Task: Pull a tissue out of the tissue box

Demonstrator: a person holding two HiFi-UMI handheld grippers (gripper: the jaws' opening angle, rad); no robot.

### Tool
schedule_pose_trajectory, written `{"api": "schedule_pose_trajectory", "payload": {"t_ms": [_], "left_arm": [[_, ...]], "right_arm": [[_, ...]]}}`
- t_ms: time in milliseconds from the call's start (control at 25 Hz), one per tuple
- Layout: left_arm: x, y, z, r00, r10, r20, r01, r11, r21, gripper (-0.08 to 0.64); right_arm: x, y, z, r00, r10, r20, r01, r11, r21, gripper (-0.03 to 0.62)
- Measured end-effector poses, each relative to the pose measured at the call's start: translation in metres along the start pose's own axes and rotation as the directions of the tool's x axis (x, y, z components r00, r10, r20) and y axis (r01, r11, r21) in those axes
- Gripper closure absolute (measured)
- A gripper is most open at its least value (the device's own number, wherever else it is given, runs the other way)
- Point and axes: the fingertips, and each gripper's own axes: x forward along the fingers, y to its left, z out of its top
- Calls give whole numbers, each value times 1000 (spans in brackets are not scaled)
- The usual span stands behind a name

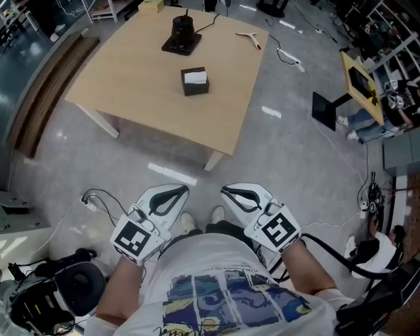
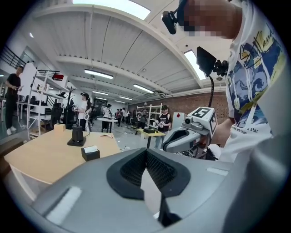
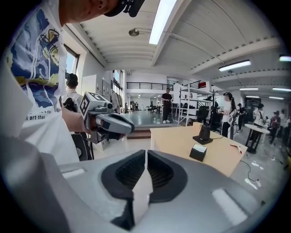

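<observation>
The black tissue box [image 1: 195, 81] with a white tissue at its top stands on the light wooden table [image 1: 131, 92], far ahead of both grippers. The box also shows small in the left gripper view [image 2: 90, 152] and in the right gripper view [image 3: 198, 152]. My left gripper [image 1: 184, 189] and right gripper [image 1: 224, 190] are held close to my body over the floor, well short of the table. Both have their jaws together at the tips with nothing between them. Each gripper sees the other: right gripper [image 2: 182, 136], left gripper [image 3: 111, 125].
A black device on a base [image 1: 182, 34], a wooden tool [image 1: 249, 37] and a cardboard box [image 1: 151, 5] lie farther back on the table. A headset [image 1: 72, 289] and cables lie on the floor at my left. A black stand [image 1: 328, 108] is right of the table. Several people stand behind.
</observation>
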Motion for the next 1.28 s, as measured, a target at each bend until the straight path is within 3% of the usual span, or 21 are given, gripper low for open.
{"api": "schedule_pose_trajectory", "payload": {"t_ms": [120,240,440,760,960,1280], "left_arm": [[-6,9,-7,1000,-2,1,2,1000,-15,548],[-10,13,-14,1000,7,13,-7,1000,15,548],[-2,32,-16,1000,14,-1,-14,999,-37,538],[42,74,-3,999,37,-31,-38,998,-39,538],[88,101,5,997,45,-56,-42,998,46,538],[152,129,27,994,71,-87,-68,997,34,537]], "right_arm": [[20,6,0,1000,-2,-9,2,1000,3,580],[34,11,3,1000,10,-16,-10,1000,5,580],[49,-2,2,999,41,-33,-40,999,16,580],[76,-68,8,997,67,-39,-66,998,22,580],[85,-116,13,996,87,-17,-86,996,15,580],[91,-190,4,995,104,-2,-104,994,-18,575]]}}
